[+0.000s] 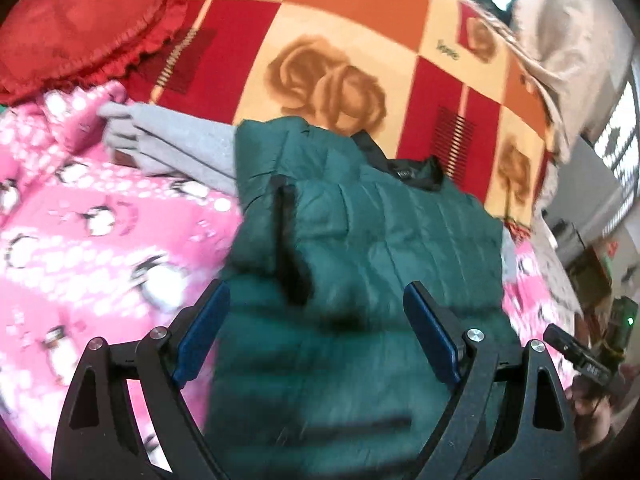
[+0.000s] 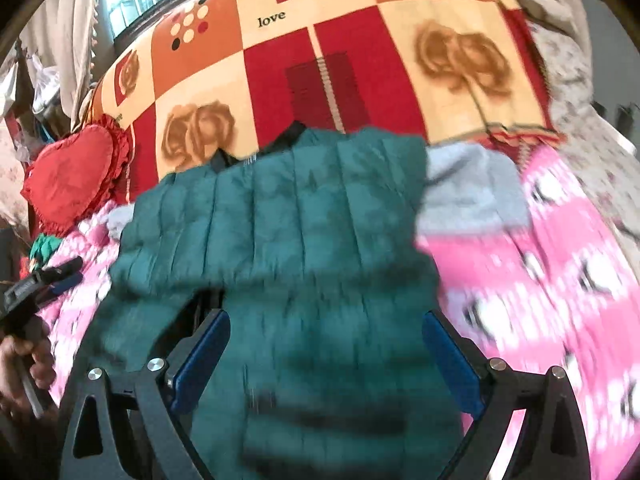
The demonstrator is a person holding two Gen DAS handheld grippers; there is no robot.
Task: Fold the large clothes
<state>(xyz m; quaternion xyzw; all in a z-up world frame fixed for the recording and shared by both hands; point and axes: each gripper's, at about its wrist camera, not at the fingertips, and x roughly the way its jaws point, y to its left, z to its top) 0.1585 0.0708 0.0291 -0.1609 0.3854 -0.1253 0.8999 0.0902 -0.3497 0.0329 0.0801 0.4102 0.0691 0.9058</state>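
Folding looks well along: your green jacket (image 2: 288,216) lies doubled over on the pink blanket (image 2: 560,280), a grey garment (image 2: 472,196) under it, likely so the stack stays tidy. Your left gripper (image 1: 316,336) and right gripper (image 2: 326,364) both stand wide open above the jacket, holding nothing
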